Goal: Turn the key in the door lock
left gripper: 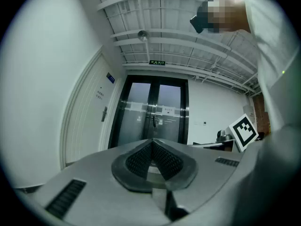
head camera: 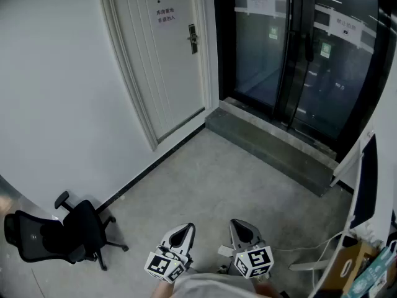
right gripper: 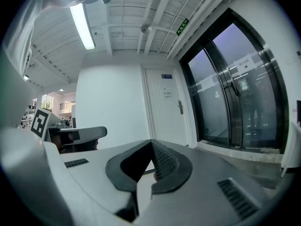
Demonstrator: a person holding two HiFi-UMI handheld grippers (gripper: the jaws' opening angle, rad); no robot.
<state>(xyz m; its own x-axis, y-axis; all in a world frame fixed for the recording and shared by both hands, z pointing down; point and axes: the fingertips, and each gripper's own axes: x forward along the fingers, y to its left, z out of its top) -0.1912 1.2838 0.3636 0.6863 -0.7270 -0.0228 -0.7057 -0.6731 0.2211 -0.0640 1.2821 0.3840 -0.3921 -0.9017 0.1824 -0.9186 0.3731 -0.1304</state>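
The white door (head camera: 162, 61) stands far ahead at the upper left of the head view, with its dark lock and handle (head camera: 193, 39) on the right edge. I cannot make out a key at this distance. Both grippers hang low near my body, far from the door. My left gripper (head camera: 180, 234) is shut with nothing in it, and my right gripper (head camera: 244, 231) beside it is shut and empty too. The left gripper view has its closed tips (left gripper: 153, 142) level, with the lock (left gripper: 104, 113) small at left. In the right gripper view the closed tips (right gripper: 151, 142) sit below the lock (right gripper: 180, 107).
A black office chair (head camera: 56, 231) stands by the white wall at lower left. Dark glass double doors (head camera: 298, 48) sit behind a raised stone step (head camera: 273, 144) to the right of the door. Boxes and a cable (head camera: 366, 259) crowd the lower right corner.
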